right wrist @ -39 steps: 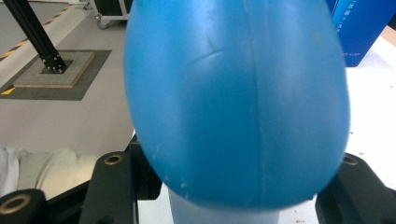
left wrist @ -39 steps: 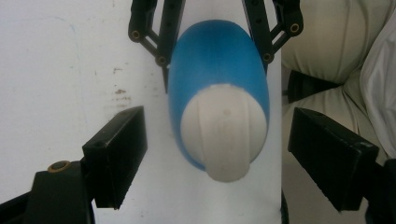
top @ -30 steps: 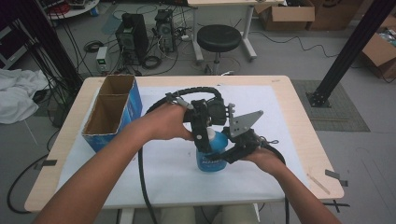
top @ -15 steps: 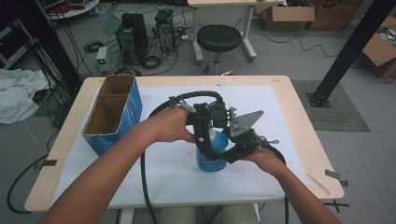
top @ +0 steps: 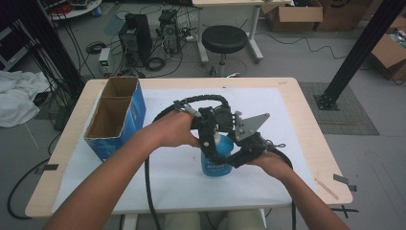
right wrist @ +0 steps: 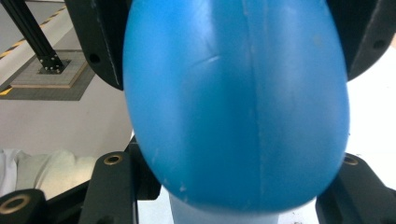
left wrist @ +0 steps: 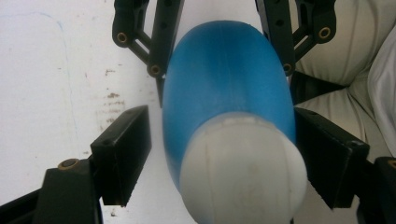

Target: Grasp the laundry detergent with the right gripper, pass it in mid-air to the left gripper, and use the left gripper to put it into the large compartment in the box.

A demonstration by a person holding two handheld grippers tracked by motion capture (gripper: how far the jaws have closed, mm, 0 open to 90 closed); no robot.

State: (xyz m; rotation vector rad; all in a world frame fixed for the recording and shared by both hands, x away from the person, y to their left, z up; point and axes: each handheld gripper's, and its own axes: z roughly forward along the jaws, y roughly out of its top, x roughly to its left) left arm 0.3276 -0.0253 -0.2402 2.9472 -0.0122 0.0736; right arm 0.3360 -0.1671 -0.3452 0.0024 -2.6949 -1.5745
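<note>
Steadying a blue plastic bottle [top: 218, 160] upright near the table's [top: 306, 143] front edge, the right tongs [top: 235, 154] clamp its body while the left tongs [top: 210, 139], closing, straddle its white cap [left wrist: 243, 170] without yet gripping, apparently to unscrew it.

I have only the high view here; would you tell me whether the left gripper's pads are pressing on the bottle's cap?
Observer: Not yet. In the left gripper view the white cap sits between the jaws of the left gripper, which have just been closing, but a gap shows beside one pad.
Operator: Thank you. And how does the right gripper sit on the bottle?
Observer: In the right gripper view the right gripper is clamped on the blue bottle, one jaw on each side of its rounded body, below the cap.
</note>
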